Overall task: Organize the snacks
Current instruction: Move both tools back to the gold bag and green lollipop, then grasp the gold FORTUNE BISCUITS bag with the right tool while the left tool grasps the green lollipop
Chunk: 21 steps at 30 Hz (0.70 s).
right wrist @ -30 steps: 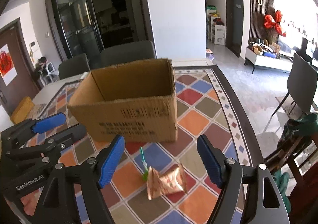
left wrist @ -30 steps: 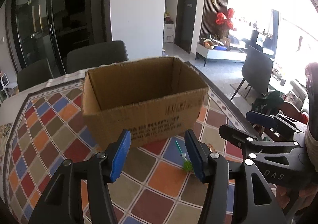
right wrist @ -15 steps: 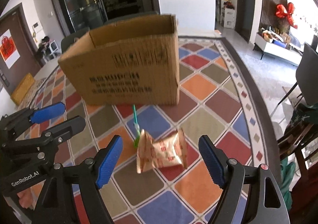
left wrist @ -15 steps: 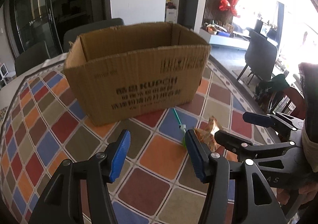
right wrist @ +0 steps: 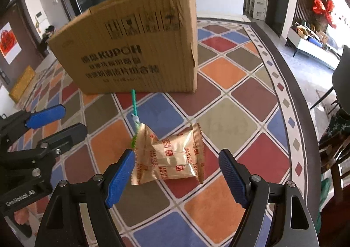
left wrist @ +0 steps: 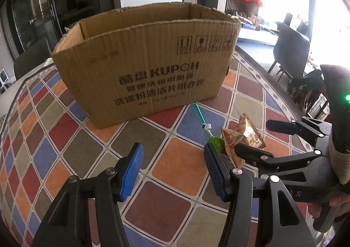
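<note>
A gold foil snack packet (right wrist: 172, 157) lies on the checkered tablecloth, also seen as the snack packet (left wrist: 240, 137) in the left wrist view. My right gripper (right wrist: 177, 178) is open and straddles its near side, the left pad close to the packet's left end, the right pad apart from it. A green lollipop (right wrist: 135, 120) with a teal stick lies partly under the packet's left end, the lollipop (left wrist: 215, 140) just ahead of my left gripper's right finger. My left gripper (left wrist: 172, 170) is open over bare cloth with nothing between its fingers. An open cardboard box (left wrist: 148, 67) stands behind.
The cardboard box (right wrist: 135, 50) blocks the far side of the round table (right wrist: 282, 85), whose dark edge curves along the right. Dark chairs (left wrist: 291, 50) stand beyond the table. A person's hand (left wrist: 336, 203) holds the right gripper at the lower right of the left wrist view.
Both grippers have come down toward the table and tilted lower. The packet and lollipop now sit larger and nearer, with the packet between the right gripper's fingers.
</note>
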Each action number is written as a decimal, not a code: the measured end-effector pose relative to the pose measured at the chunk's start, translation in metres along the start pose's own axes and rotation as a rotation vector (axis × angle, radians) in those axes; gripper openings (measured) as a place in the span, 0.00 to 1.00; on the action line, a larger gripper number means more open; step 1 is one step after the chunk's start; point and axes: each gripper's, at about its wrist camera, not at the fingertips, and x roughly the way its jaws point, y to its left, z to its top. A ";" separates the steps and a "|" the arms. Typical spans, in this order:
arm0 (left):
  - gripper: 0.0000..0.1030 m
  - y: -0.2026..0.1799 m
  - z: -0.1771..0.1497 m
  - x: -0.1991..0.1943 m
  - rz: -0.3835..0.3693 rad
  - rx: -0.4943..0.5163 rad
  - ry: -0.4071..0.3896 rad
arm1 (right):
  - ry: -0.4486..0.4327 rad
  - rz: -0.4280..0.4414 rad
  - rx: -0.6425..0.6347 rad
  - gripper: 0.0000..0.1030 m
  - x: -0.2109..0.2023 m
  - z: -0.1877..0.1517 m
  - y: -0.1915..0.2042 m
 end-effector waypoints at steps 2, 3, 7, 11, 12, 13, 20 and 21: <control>0.55 0.001 -0.001 0.003 0.001 0.001 0.006 | 0.011 0.005 -0.010 0.77 0.005 0.000 0.000; 0.55 0.001 -0.001 0.004 0.000 0.001 0.009 | 0.016 0.000 -0.013 0.77 0.008 0.000 0.000; 0.55 0.003 -0.001 0.011 -0.001 -0.003 0.025 | 0.026 0.000 -0.025 0.77 0.015 0.000 0.000; 0.55 0.001 -0.001 0.013 -0.002 0.004 0.032 | 0.039 0.019 -0.010 0.77 0.022 -0.001 -0.003; 0.55 0.001 -0.001 0.014 -0.004 0.009 0.033 | 0.040 0.023 -0.005 0.77 0.023 -0.001 -0.004; 0.55 0.000 -0.001 0.015 -0.003 0.011 0.034 | 0.041 0.023 0.001 0.77 0.023 -0.002 -0.005; 0.55 -0.007 -0.002 0.019 -0.008 0.033 0.037 | 0.036 0.045 0.009 0.52 0.025 -0.008 -0.008; 0.55 -0.007 -0.002 0.020 -0.009 0.034 0.038 | 0.029 0.044 0.005 0.51 0.024 -0.009 -0.007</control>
